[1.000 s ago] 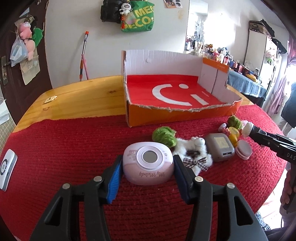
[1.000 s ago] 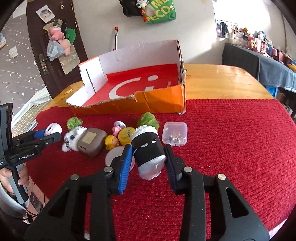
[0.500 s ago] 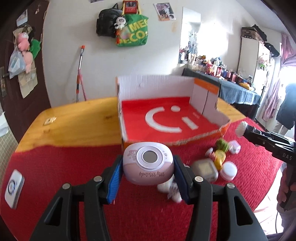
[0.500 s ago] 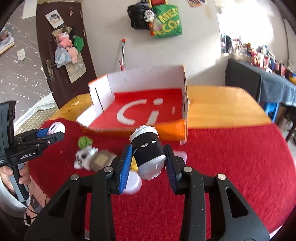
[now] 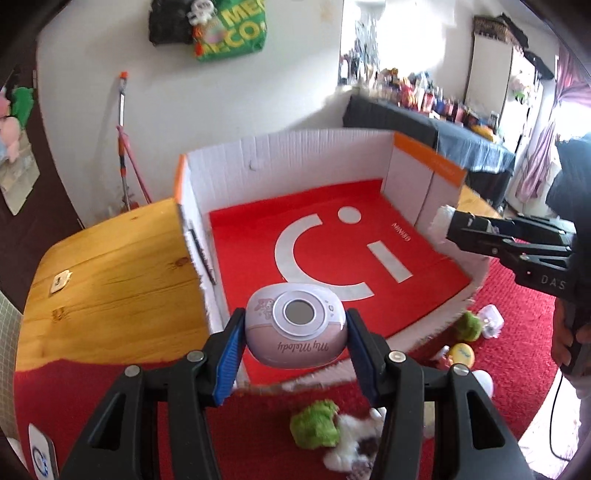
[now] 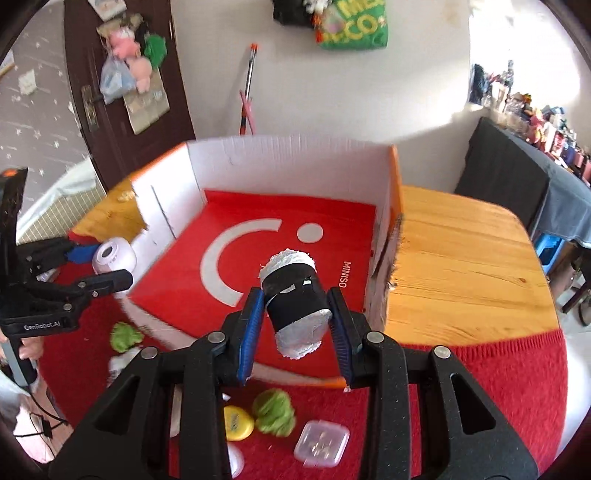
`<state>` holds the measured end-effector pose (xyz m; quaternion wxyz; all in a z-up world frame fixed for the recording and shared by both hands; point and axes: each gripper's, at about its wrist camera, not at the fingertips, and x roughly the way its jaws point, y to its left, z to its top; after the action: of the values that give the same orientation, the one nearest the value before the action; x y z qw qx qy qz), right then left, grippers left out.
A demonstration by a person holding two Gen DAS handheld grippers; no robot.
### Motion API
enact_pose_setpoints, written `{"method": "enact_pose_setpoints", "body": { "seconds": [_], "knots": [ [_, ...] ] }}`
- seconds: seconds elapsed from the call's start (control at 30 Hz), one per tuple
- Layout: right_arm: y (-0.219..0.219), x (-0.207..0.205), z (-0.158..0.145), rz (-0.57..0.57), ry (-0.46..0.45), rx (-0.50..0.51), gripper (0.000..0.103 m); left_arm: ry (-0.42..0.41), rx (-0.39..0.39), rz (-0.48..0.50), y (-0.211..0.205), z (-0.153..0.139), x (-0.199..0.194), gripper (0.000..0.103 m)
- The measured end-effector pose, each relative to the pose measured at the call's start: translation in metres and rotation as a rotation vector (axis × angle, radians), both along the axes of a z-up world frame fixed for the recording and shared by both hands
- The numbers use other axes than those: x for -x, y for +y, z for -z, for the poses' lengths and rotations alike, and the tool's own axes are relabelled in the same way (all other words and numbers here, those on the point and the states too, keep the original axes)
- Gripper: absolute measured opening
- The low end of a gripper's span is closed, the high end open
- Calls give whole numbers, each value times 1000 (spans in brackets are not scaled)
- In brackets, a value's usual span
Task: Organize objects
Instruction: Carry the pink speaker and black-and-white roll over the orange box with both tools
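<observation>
Left gripper [image 5: 295, 341] clamps the rounded pink plastic gadget [image 5: 295, 330] over the box's near edge; right gripper [image 6: 297, 325] grips the black-and-white plush cylinder [image 6: 293, 299] above the open red-floored cardboard box [image 6: 295, 166].

A green tote bag [image 5: 229, 35] hangs on the white wall [image 5: 258, 103], with a black bag [image 5: 168, 22] touching its left side. Below and left of the tote bag, an orange-tipped mop handle [image 5: 123, 122] leans against the wall. Left of the tote bag stands a dark door [image 6: 122, 85] hung with plush toys [image 6: 129, 55]. Right of the tote bag, a dark-draped side table [image 5: 424, 122] carries assorted clutter.
</observation>
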<state>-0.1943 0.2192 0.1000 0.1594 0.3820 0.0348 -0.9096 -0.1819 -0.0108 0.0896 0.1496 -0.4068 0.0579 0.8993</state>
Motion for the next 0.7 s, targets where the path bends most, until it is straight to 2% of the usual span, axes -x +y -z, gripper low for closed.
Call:
{"method": "enact_pose_setpoints", "body": {
  "seconds": [0.27,0.37,0.47,0.7],
  "knots": [
    [-11,36,30,-33,-127,-100,33,-147,40,27,6,36,39,55],
    [-12,41,37,-42,-155,-131,33,-137,77,52,12,38,40,55],
    [-13,44,45,-52,-179,-169,33,-158,79,62,12,41,45,55],
    [-20,43,50,-91,-188,-252,33,-138,156,89,20,46,46,55]
  ]
}}
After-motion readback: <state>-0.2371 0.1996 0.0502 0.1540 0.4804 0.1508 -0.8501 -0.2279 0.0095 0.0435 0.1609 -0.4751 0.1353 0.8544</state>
